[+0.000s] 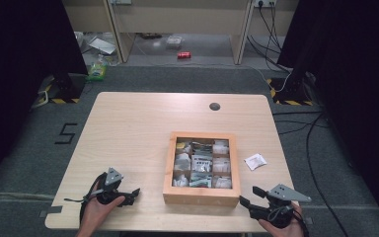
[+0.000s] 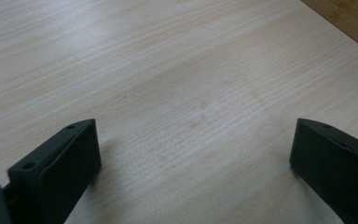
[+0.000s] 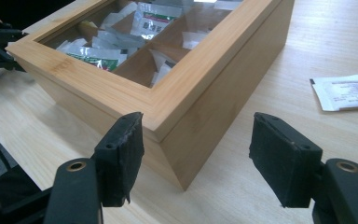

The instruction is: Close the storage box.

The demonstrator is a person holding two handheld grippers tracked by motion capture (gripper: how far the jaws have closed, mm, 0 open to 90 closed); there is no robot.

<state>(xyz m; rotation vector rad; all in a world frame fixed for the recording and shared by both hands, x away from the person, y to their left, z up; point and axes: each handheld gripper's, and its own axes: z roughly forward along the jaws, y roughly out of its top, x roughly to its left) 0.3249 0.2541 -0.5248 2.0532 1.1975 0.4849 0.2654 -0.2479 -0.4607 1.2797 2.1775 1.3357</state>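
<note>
Wooden box lid closed; right gripper fingers apart facing its corner.

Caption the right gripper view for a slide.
Open right gripper faces the wooden box's near corner; a sachet lies beside it.

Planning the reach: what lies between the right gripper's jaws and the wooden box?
Nothing: in the right gripper view, the right gripper faces the wooden box's near corner across bare table.

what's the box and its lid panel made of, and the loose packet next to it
Box: light wood, maybe bamboo, with fine grain and a smooth matte finish. Lid panel: clear glass or plastic; it shows glare and the packets beneath. Loose packet: white paper or foil-lined sachet, printed, slightly creased.
</note>
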